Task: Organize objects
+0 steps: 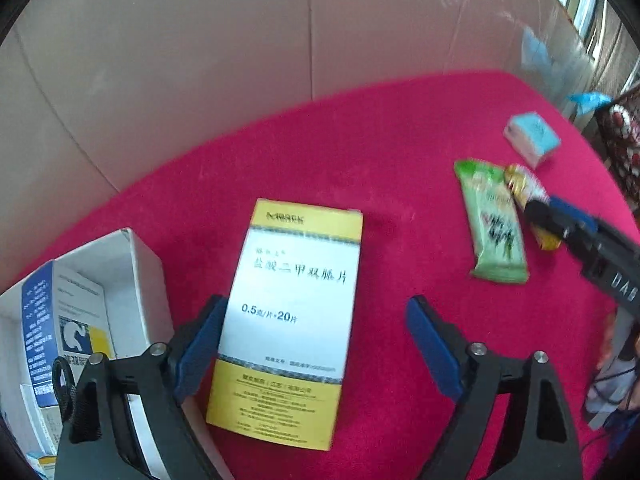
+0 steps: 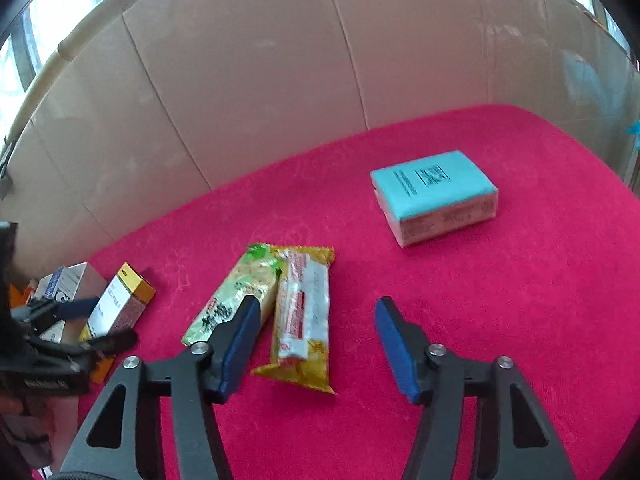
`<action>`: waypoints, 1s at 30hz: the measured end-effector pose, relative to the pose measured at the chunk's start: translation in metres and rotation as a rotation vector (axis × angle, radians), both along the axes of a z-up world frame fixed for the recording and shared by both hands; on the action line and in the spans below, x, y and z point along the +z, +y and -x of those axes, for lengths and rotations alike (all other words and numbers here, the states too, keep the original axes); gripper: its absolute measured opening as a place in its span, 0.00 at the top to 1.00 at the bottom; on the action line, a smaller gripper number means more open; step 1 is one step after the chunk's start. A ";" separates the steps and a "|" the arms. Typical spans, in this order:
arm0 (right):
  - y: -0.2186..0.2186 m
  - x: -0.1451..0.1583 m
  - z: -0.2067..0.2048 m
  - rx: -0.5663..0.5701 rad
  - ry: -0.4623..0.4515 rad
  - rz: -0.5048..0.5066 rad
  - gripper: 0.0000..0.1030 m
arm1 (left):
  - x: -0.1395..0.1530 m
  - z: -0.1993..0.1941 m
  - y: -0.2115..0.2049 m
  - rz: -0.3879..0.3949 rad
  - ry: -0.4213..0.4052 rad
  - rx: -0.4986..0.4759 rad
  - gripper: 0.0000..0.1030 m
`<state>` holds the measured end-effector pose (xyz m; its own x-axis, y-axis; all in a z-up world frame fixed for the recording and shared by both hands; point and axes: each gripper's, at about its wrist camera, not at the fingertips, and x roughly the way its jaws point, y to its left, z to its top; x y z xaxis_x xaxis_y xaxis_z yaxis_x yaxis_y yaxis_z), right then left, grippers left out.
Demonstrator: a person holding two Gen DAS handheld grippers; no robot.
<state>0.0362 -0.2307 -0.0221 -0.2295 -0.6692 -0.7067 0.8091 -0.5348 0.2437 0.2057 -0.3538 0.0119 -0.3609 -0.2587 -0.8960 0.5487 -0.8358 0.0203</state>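
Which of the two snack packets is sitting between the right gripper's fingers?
The yellow snack packet. It lies in the gap of the open right hand-held gripper, while the green snack packet beside it sits partly behind that gripper's left finger.

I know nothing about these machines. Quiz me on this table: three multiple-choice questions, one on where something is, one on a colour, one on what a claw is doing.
1. Where does the green packet lie?
A. Beside the yellow packet, touching it
B. Inside the white box
C. On top of the blue pack

2. What colour is the cloth on the table?
A. Grey
B. Red-pink
C. Green

3. What is the left claw doing?
A. Shut on a packet
B. Open, with the medicine box between its fingers
C. Shut on nothing

Answers:
1 A: the two packets lie side by side, edges meeting.
2 B: the cloth is red-pink in both views.
3 B: the blue pads stand wide apart, the right one clear of the box.
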 end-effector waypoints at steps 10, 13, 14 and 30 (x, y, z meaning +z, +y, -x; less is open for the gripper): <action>-0.004 -0.002 -0.002 0.041 -0.007 -0.020 0.72 | 0.002 -0.009 0.016 0.014 0.004 0.007 0.46; -0.002 -0.001 -0.003 0.023 0.003 -0.020 0.73 | 0.003 -0.014 0.026 0.024 0.011 0.012 0.46; 0.000 0.000 -0.003 0.014 0.008 -0.018 0.73 | 0.003 -0.016 0.030 0.025 0.018 0.014 0.46; 0.062 0.019 -0.030 -0.100 0.091 0.097 0.73 | 0.049 -0.091 0.161 0.240 0.302 -0.004 0.46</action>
<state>0.0663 -0.1688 -0.0029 -0.3585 -0.7037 -0.6134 0.7743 -0.5912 0.2257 0.2964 -0.1930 0.0608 -0.6006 -0.4465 -0.6633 0.5567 -0.8289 0.0539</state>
